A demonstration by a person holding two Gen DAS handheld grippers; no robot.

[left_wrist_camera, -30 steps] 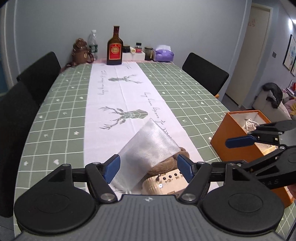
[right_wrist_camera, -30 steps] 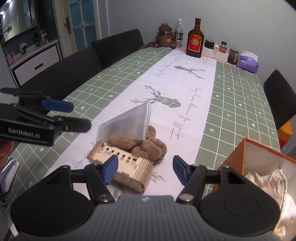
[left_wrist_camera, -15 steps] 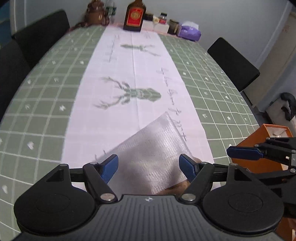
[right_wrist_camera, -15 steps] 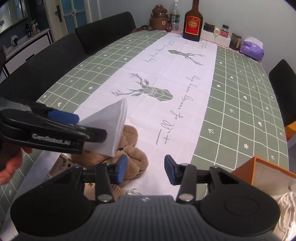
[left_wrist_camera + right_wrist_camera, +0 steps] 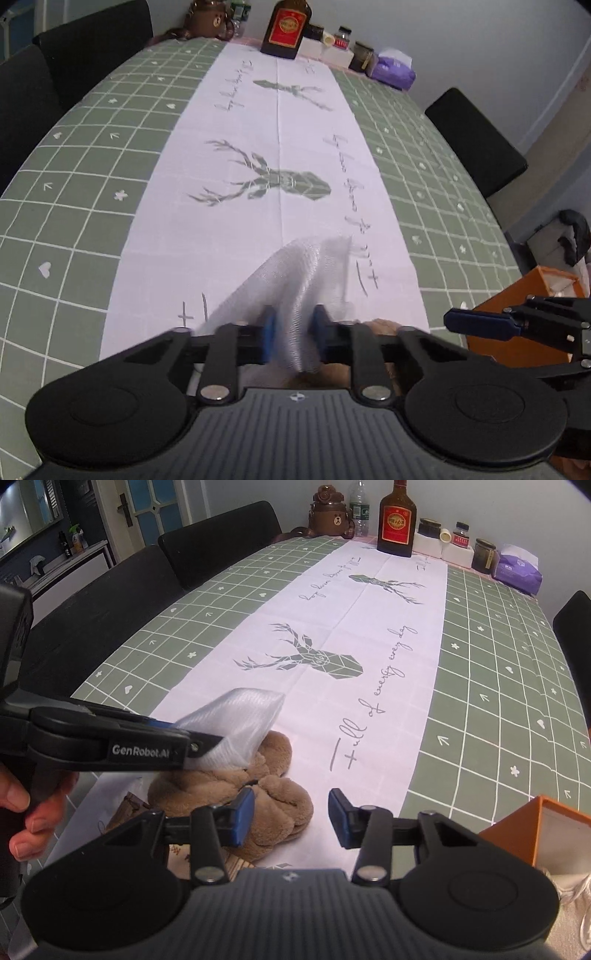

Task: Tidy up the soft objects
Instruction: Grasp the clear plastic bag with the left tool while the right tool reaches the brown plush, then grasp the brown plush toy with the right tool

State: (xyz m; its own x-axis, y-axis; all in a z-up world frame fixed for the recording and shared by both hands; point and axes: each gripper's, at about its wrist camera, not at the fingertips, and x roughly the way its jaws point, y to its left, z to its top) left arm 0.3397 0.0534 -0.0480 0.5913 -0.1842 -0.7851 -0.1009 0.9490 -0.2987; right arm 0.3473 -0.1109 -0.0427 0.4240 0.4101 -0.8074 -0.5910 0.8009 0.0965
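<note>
White mesh pouch (image 5: pixel 295 288), thin and see-through, sits pinched between the blue pads of your left gripper (image 5: pixel 293 338), whose jaws have just been closing onto it; the pouch stands up off the white deer-print table runner (image 5: pixel 229 221). Just below it lies the brown plush toy (image 5: pixel 255 797), partly over a pale wooden box (image 5: pixel 129 805). Your right gripper (image 5: pixel 291 821) hangs with its jaws partly spread, its left pad touching the plush, nothing pinched. Beside it stands the orange cardboard box (image 5: pixel 517 830).
</note>
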